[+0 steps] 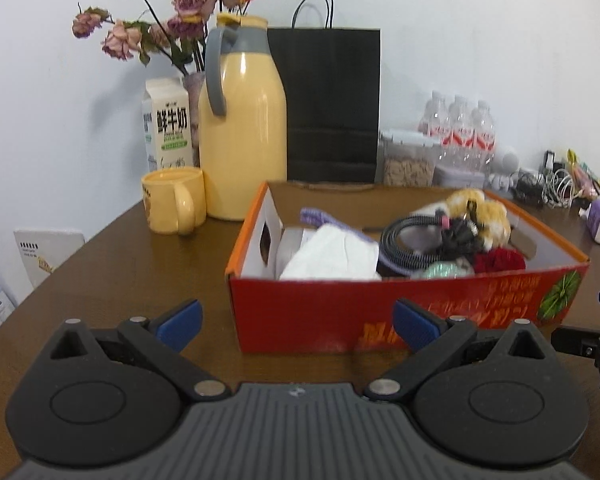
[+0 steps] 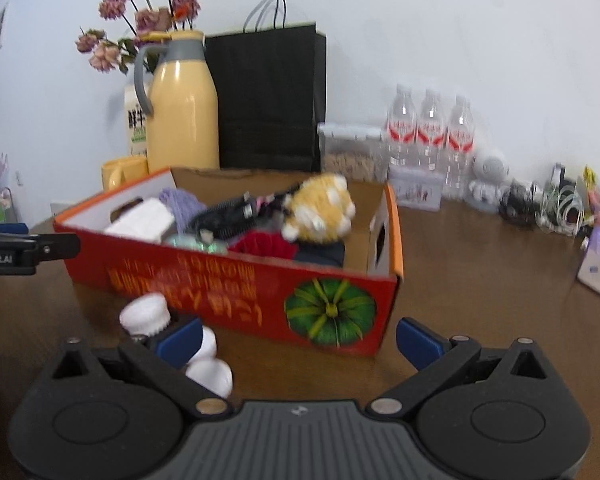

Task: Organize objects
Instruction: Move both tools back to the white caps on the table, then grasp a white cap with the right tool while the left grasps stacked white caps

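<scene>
White wall behind, brown wooden table (image 1: 148,264) below. Left tool (image 1: 296,322) open, empty, facing red cardboard box (image 1: 380,304). Box already holds white folded cloth (image 1: 332,258), coiled black cable (image 1: 412,236), yellow-white plush toy (image 2: 320,208), red knitted piece (image 2: 264,246); most sorting looks done. Left outside: white plastic bottles (image 2: 172,332), lying just beside box front wall, caps toward upper left, long axis unclear, blurred. Right tool (image 2: 300,338) open, empty, left finger beside bottles.
</scene>
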A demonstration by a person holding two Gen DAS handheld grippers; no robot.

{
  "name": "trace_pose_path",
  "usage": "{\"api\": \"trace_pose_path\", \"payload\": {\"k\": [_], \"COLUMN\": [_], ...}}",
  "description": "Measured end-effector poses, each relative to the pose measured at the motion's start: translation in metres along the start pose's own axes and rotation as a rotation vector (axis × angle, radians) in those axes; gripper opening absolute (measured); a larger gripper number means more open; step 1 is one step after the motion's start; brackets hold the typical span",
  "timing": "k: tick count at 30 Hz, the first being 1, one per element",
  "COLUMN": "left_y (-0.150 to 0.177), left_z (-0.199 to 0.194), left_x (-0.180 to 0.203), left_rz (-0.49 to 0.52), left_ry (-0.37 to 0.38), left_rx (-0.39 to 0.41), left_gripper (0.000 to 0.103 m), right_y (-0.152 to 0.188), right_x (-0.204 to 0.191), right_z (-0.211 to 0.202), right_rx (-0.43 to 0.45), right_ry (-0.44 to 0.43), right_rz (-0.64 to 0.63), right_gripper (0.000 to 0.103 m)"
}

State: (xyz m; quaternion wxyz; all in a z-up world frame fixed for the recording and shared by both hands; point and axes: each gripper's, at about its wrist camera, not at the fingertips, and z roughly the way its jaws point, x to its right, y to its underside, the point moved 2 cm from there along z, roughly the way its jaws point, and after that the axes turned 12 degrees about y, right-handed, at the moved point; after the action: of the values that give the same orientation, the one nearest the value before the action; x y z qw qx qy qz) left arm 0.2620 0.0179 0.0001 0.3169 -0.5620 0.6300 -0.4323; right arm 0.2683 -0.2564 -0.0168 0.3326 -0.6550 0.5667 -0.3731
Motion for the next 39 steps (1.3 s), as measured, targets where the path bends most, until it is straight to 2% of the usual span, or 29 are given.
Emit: {"api": "trace_pose_path", "payload": {"k": [7,14,16,20,22,25,27,39], "left_y": [0.010,0.011,0.011,0.011,0.011,0.011,0.011,0.013], "left_z": [0.003,0.004,0.004,0.004,0.004,0.004,0.005,0.008], "left_x": [0.000,0.000,0.000,0.000,0.000,0.000,0.000,0.000], "left_rz": [-0.013,-0.015,-0.015,-0.013,-0.013,-0.012,-0.012,-0.009], "left_ry": [-0.003,-0.002,-0.002,-0.001,-0.002,-0.002,-0.003,-0.016], "left_rx": [-0.045,-0.050,-0.050,-0.048,-0.049,-0.049,-0.050,-0.060], "left_gripper": [0.103,0.103,0.103,0.103,0.103,0.103,0.103,0.103], "right_y": [0.007,0.010,0.011,0.014,0.014,0.014,0.014,0.013], "right_x": [-0.003,-0.014,-0.018,-0.025,-0.027,-0.028,-0.028,-0.028], "right_z": [0.015,0.009,0.010,0.012,0.011,0.008,0.007,0.004], "right_rx": [-0.076,-0.068,-0.078,-0.111,-0.109,-0.101,-0.096,-0.065], "right_ry": [0.004,-0.050,-0.067,-0.112,-0.121,-0.139,-0.148,-0.130], "right_rz": [-0.007,-0.030,-0.043,-0.059,-0.068,-0.067,-0.066,-0.068], "right_gripper": [0.103,0.101,0.094,0.069,0.063,0.049,0.029,0.027]}}
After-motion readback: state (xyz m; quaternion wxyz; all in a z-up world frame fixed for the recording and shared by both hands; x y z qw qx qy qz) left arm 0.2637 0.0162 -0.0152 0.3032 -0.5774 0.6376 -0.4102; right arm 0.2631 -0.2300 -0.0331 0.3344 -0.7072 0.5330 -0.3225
